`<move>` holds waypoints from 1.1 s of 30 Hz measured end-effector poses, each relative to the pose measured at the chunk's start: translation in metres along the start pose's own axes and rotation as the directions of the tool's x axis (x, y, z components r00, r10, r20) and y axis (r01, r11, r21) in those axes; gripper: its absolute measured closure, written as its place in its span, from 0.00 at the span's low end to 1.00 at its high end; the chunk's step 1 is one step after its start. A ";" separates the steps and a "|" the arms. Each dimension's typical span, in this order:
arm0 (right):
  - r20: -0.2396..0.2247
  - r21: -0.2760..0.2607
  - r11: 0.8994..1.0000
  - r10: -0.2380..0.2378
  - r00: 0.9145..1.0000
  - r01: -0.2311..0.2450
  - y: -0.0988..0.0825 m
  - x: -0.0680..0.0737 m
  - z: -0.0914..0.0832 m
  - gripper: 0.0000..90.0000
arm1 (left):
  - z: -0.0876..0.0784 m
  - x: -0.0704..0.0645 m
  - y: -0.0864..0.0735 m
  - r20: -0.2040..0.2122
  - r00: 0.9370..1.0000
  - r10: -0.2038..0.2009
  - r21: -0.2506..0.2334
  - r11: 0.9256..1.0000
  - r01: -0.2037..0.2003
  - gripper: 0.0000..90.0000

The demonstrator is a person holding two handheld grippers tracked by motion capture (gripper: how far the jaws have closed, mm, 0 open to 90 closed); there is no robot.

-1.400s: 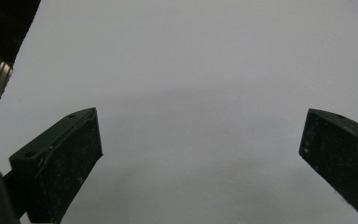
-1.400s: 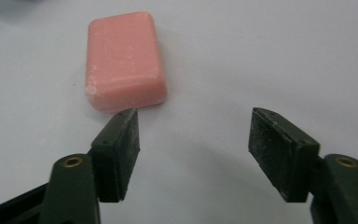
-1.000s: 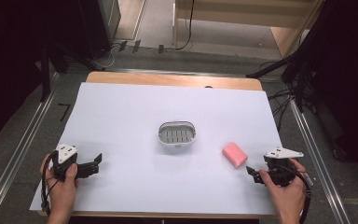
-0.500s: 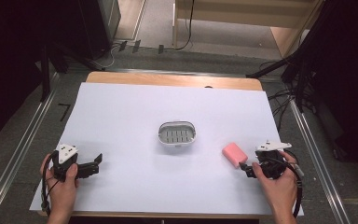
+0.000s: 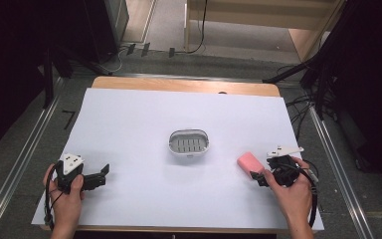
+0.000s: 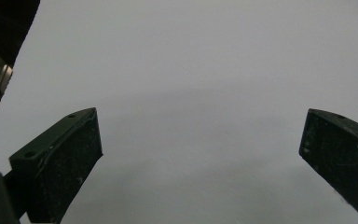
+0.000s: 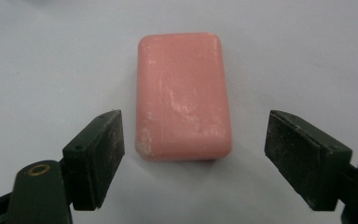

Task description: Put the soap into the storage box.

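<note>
Right gripper view shows the pink soap (image 7: pixel 182 95) just beyond the right gripper (image 7: pixel 193 161), whose jaws have just narrowed but stand apart either side of its near end. Ease forward squarely, then squeeze its long sides.

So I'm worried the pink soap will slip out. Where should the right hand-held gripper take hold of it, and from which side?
Probably across the two long flat sides of the pink soap, near its middle. It lies flat on the white table cover, its short end toward the right hand-held gripper, whose open jaws already stand either side of that end. Coming straight on from there looks best; the rounded corners offer poor purchase.
</note>
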State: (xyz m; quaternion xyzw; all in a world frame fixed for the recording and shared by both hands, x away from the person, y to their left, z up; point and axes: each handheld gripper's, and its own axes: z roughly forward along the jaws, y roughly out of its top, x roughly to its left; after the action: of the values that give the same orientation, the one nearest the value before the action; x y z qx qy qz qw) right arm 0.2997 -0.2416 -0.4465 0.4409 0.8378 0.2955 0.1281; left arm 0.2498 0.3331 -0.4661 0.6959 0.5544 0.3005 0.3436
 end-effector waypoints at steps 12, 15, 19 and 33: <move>-0.011 0.035 0.999 -0.005 1.000 0.006 0.014 0.006 0.006 0.25 | 0.000 0.000 0.000 0.000 1.000 0.006 0.001 1.000 -0.006 0.00; -0.010 0.049 0.999 0.000 1.000 0.001 0.018 0.008 0.008 0.26 | 0.000 0.000 0.000 -0.001 1.000 0.007 0.001 1.000 -0.007 0.00; -0.007 0.056 0.998 0.006 1.000 -0.005 0.022 0.009 0.009 0.27 | 0.000 -0.001 0.000 -0.003 1.000 0.009 0.002 1.000 -0.009 0.00; 0.001 0.135 0.990 0.036 0.999 -0.036 0.036 0.011 0.019 0.31 | 0.000 -0.002 0.000 -0.006 1.000 0.017 0.004 1.000 -0.017 0.00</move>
State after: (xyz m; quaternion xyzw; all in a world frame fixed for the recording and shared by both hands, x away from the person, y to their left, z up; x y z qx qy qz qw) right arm 0.3263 -0.2091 -0.4390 0.4635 0.8477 0.2410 0.0920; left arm 0.2497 0.3313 -0.4662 0.7002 0.5501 0.3045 0.3382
